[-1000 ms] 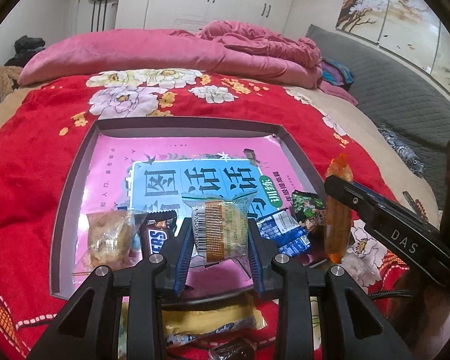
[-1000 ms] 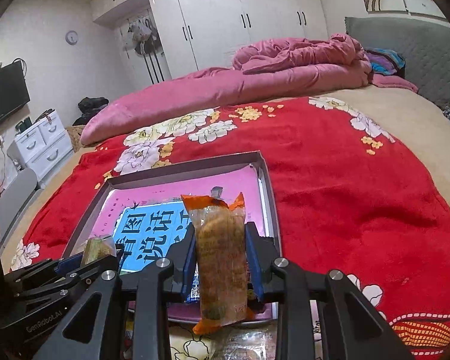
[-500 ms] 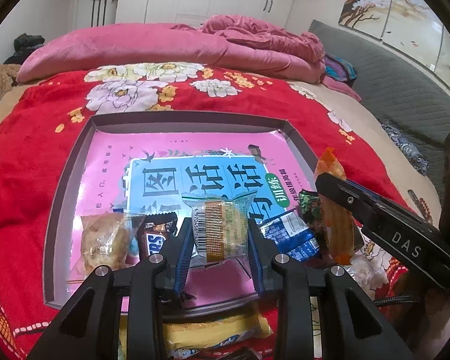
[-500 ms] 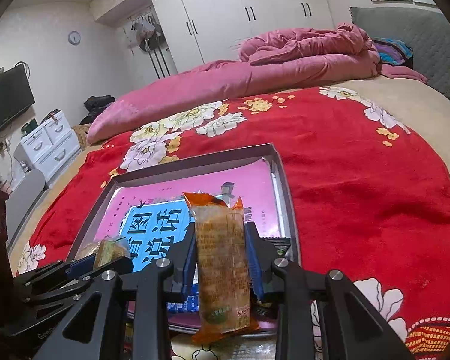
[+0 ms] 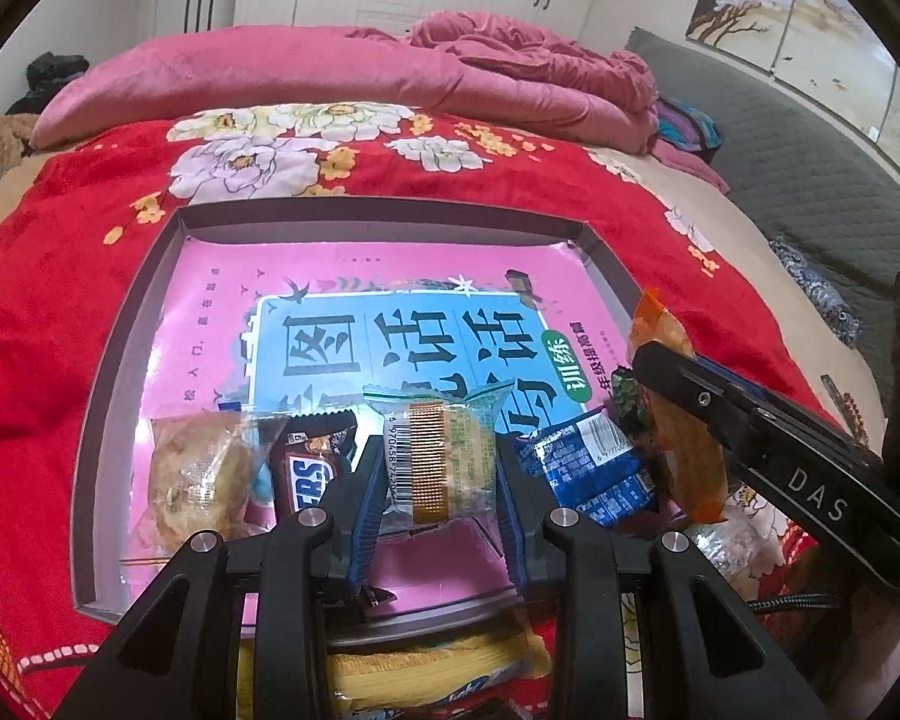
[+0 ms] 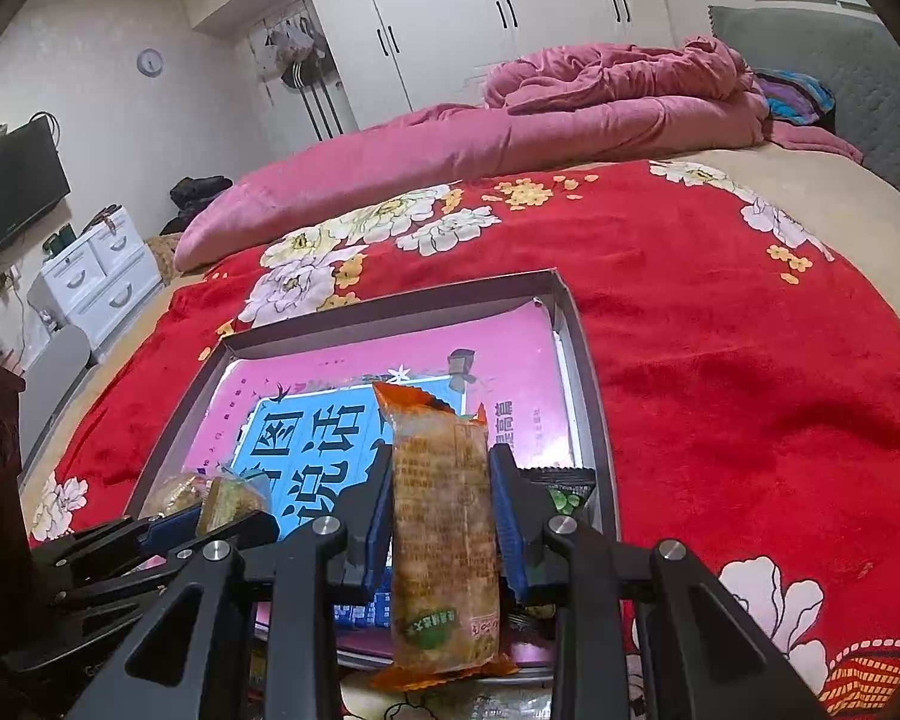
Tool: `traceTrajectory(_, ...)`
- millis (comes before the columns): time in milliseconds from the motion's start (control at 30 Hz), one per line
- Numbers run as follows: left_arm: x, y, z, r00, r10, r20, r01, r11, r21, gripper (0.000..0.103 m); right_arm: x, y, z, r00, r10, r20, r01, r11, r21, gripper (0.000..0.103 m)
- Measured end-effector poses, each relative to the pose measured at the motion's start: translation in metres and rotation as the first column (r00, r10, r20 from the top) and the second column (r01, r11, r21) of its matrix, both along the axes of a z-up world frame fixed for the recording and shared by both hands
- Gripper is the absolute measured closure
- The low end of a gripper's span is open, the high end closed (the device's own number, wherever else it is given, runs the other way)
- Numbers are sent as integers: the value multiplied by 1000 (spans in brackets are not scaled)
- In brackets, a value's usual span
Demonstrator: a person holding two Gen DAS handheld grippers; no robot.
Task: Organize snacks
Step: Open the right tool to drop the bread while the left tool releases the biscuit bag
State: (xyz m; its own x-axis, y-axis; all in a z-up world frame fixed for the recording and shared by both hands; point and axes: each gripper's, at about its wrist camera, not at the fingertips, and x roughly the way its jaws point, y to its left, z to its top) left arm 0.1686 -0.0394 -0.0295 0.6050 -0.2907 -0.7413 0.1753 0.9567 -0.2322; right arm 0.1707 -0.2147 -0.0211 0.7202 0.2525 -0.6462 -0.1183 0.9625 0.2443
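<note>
Left wrist view: I see my left tongs [image 5: 437,468] clenched on a clear-wrapped cracker pack [image 5: 441,450], held upright just above the near part of the grey tray [image 5: 114,360]. The tray sits on the red floral blanket [image 5: 48,276] of the bed, and a pink and blue book [image 5: 402,324] lines its floor. Inside the tray, along its near edge, lie a clear-wrapped pastry [image 5: 201,474], a brown chocolate bar [image 5: 309,468] just beside it, and a blue packet [image 5: 594,468] further right. A small green packet [image 5: 627,399] shows at the tray's near right corner. Outside the tray's near rim, a yellow packet [image 5: 444,669] lies on the blanket.

In the right wrist view, my right tongs [image 6: 440,516] grip an orange-wrapped snack bar [image 6: 441,528], standing upright over the tray's near right corner [image 6: 594,420]. The left tongs [image 6: 210,531] show low to the left, over the tray's near left part. A pink quilt [image 6: 510,132] is heaped far beyond the tray.
</note>
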Motion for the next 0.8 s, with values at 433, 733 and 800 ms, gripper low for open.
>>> traceTrajectory(433, -3, -6, 0, 1000, -19, 7, 19, 1000, 22, 68, -4, -6, 5, 999, -38, 19, 38, 999, -23, 61)
traceTrajectory(733, -7, 3, 10, 999, -3, 36, 3, 1000, -8, 55, -12, -20, 13, 997, -61, 51, 61, 998, 14, 50)
traceTrajectory(800, -8, 6, 13, 999, 0, 44, 1, 1000, -27, 48, -14, -23, 16, 996, -68, 64, 67, 998, 23, 47)
